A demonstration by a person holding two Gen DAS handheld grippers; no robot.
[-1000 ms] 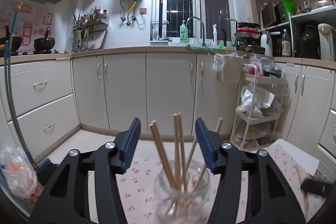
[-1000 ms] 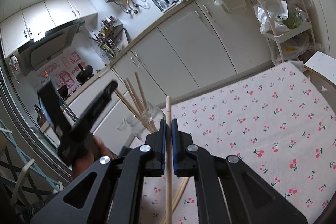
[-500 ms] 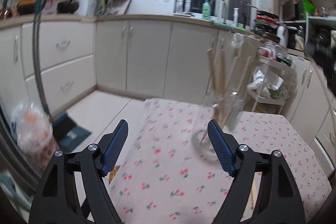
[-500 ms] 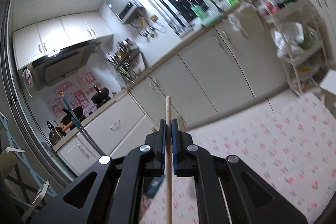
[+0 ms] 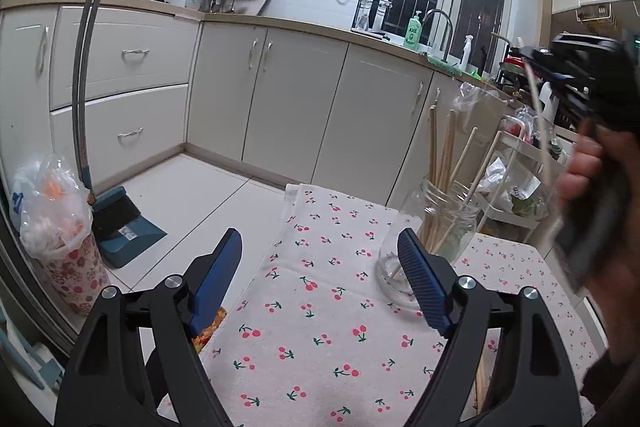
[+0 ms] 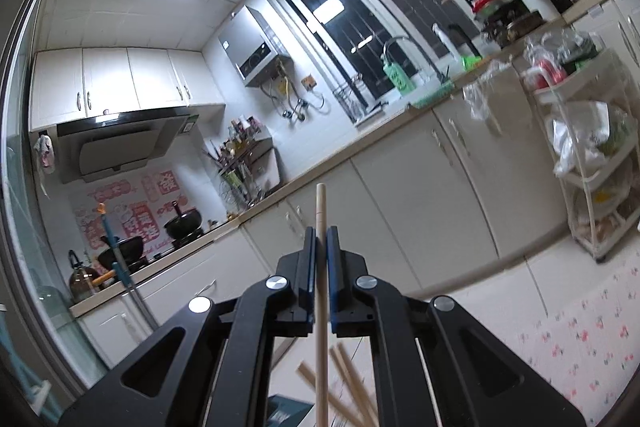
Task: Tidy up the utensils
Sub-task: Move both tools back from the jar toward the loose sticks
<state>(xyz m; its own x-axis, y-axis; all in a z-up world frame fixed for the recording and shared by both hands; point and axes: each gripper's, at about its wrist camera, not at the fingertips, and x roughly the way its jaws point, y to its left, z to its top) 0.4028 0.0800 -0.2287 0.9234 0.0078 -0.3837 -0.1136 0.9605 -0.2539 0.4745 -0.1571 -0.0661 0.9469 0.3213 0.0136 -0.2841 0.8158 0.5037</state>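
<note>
Cloth with a cherry print covers the table I'm working over. My left gripper hangs above it with its jaws spread wide and nothing between them. Just beyond its right finger, the jar stands upright near the cloth's far edge, several chopsticks leaning inside. Further right, I see my right gripper raised above the jar, pinched tight on a single chopstick that runs lengthwise between its pads. Below it, the jar's chopstick tips show blurred.
</note>
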